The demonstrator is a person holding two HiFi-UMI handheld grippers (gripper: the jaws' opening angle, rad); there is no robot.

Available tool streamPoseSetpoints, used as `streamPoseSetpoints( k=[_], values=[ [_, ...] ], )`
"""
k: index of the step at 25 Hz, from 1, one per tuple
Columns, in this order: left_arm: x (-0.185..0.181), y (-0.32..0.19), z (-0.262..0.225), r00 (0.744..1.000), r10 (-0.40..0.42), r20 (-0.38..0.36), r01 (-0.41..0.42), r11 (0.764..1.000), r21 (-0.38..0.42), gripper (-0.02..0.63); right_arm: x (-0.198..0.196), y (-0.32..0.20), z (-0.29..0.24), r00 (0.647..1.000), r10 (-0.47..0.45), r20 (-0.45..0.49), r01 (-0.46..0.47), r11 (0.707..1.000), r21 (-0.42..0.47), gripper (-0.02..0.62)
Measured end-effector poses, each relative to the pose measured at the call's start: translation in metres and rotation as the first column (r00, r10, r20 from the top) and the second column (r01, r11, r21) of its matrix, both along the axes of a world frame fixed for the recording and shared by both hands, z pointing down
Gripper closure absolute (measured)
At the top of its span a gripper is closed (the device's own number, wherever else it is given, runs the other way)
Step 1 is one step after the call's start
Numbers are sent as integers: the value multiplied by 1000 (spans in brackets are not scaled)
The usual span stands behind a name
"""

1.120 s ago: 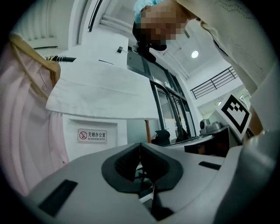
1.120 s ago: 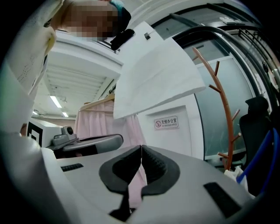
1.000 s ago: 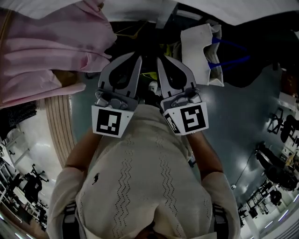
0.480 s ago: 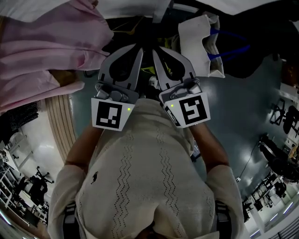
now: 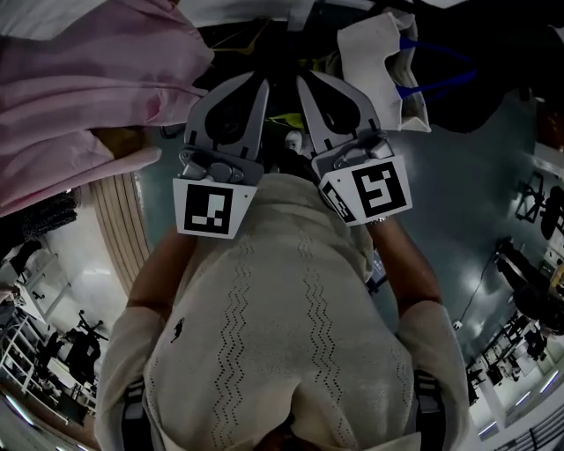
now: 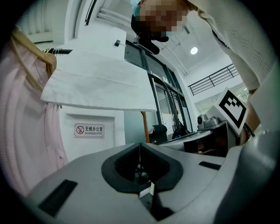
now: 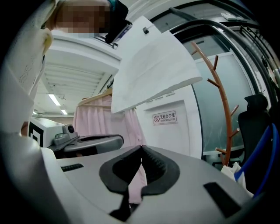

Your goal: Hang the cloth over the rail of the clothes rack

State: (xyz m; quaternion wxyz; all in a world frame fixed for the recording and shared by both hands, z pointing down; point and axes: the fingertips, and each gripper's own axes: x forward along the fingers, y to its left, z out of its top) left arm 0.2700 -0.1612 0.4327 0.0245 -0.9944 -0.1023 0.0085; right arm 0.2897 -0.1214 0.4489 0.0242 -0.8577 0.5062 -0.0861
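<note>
A white cloth (image 6: 96,81) hangs draped over the rail above me; it also shows in the right gripper view as the white cloth (image 7: 153,65) and along the head view's top edge as white cloth (image 5: 238,9). The rail itself is mostly hidden under it. Both grippers sit close to the person's chest, side by side, below the cloth and apart from it. My left gripper (image 5: 262,81) is shut with nothing between its jaws, tips meeting (image 6: 140,144). My right gripper (image 5: 302,81) is also shut and empty (image 7: 141,148).
A pink garment (image 5: 79,97) on a wooden hanger (image 6: 35,52) hangs at the left, next to the cloth. A white bag with blue handles (image 5: 383,75) sits on the floor ahead at the right. An orange coat stand (image 7: 218,87) and a black chair (image 7: 256,127) stand to the right.
Both grippers stay shut and close together. The right gripper has drifted slightly right and up in the head view; the left has barely moved.
</note>
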Motion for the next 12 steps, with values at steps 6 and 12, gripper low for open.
streamPoseSetpoints(
  k=[6, 12],
  values=[
    [0, -3, -2, 1000, 6, -3, -6, 1000, -10, 592, -3, -6, -2, 1000, -19, 9, 19, 1000, -5, 577],
    [3, -8, 0, 1000, -10, -12, 10, 1000, -19, 592, -4, -16, 4, 999, -52, 12, 53, 999, -15, 577]
  ],
)
